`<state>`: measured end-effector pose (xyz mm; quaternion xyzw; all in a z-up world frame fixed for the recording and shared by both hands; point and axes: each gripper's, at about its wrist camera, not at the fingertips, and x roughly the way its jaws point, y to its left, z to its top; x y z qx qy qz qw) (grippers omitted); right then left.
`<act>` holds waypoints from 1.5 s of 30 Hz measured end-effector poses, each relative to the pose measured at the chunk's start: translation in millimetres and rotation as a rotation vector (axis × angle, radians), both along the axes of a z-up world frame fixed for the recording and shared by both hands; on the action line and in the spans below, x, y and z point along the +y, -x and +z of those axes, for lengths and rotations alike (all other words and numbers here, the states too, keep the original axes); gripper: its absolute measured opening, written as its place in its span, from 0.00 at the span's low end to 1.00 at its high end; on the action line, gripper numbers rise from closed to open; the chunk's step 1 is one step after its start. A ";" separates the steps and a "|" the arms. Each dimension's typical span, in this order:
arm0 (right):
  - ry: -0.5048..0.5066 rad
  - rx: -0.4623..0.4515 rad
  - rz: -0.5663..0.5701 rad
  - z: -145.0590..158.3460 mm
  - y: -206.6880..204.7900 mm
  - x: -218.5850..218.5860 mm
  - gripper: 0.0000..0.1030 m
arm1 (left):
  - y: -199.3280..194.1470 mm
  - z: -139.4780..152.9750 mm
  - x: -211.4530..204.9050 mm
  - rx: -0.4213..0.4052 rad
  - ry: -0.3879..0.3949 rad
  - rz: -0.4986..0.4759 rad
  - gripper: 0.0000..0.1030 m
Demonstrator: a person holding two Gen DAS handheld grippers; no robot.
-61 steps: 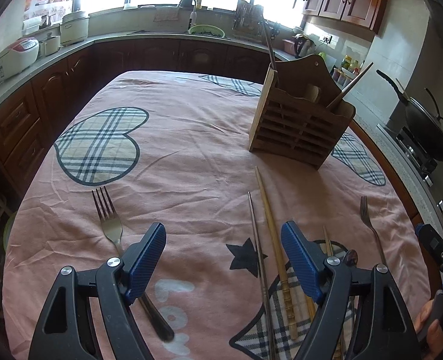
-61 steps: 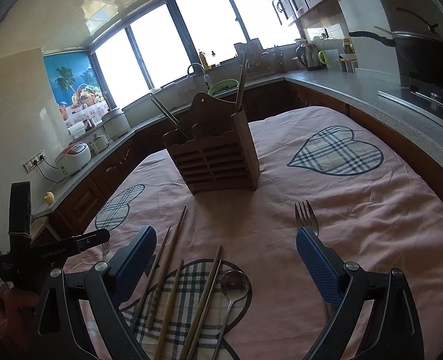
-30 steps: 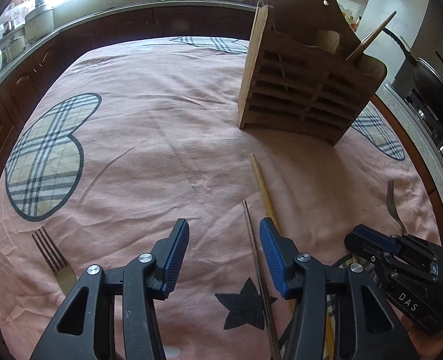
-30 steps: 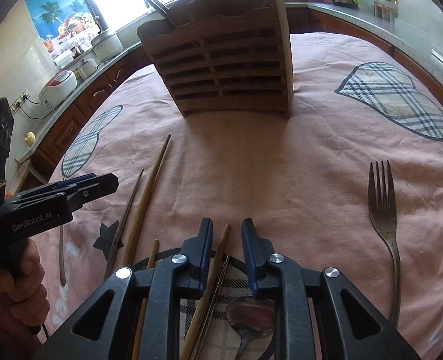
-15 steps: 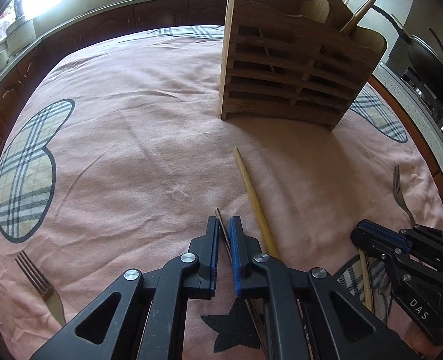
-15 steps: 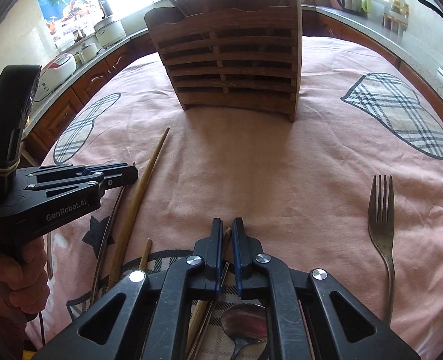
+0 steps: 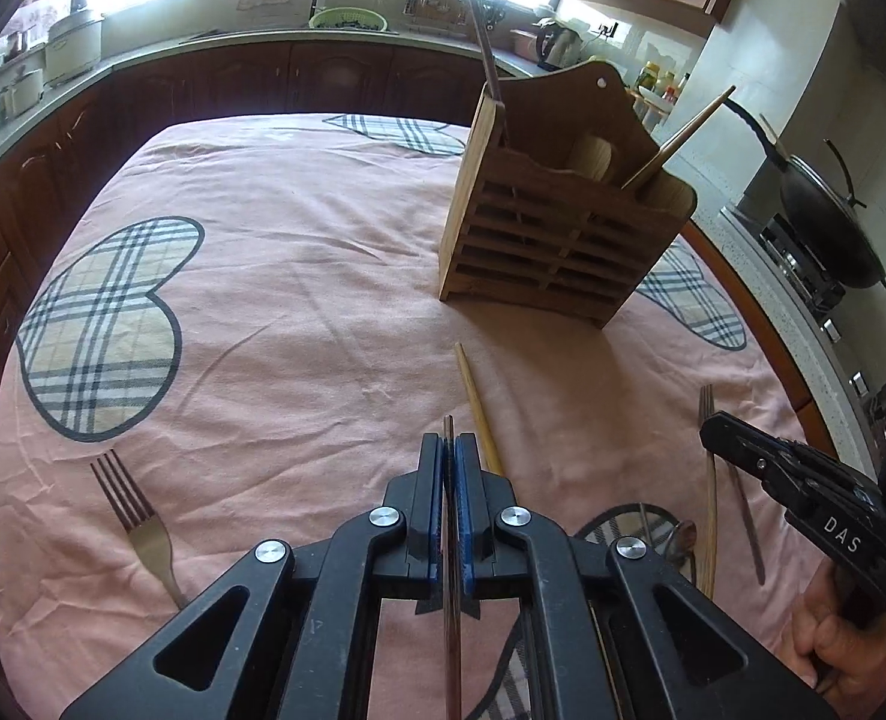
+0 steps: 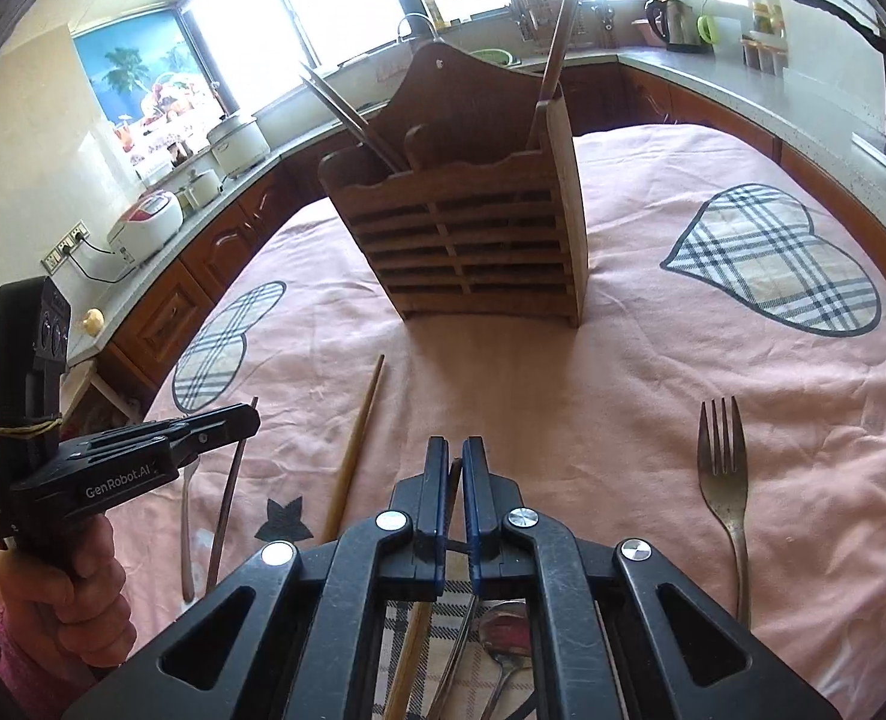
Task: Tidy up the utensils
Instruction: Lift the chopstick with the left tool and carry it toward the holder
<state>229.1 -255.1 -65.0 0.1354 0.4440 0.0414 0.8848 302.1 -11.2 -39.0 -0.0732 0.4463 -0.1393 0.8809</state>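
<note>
My left gripper (image 7: 448, 443) is shut on a thin dark chopstick (image 7: 449, 423), lifted off the pink tablecloth (image 7: 299, 324). From the right wrist view that left gripper (image 8: 249, 415) hangs at the left with the dark stick (image 8: 227, 498) sloping down from it. My right gripper (image 8: 454, 445) is shut on a light wooden chopstick (image 8: 454, 471); in the left wrist view the right gripper (image 7: 711, 423) carries that stick (image 7: 709, 516). The slatted wooden utensil holder (image 7: 562, 240) (image 8: 472, 240) stands upright beyond both, with a few utensils in it.
One wooden chopstick (image 7: 477, 408) (image 8: 356, 450) lies on the cloth between the grippers and the holder. A fork (image 7: 137, 516) lies at the left, another fork (image 8: 721, 474) at the right. A spoon (image 8: 505, 636) and more sticks lie under the right gripper. Counters ring the table.
Both grippers went from wide open to shut, each on a chopstick, then rose from the cloth. The holder now looks farther off and lower in both views.
</note>
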 end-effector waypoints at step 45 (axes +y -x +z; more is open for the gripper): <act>0.004 -0.367 -0.022 136.6 55.7 0.5 0.03 | 134.8 125.2 61.0 -0.325 0.095 0.054 0.03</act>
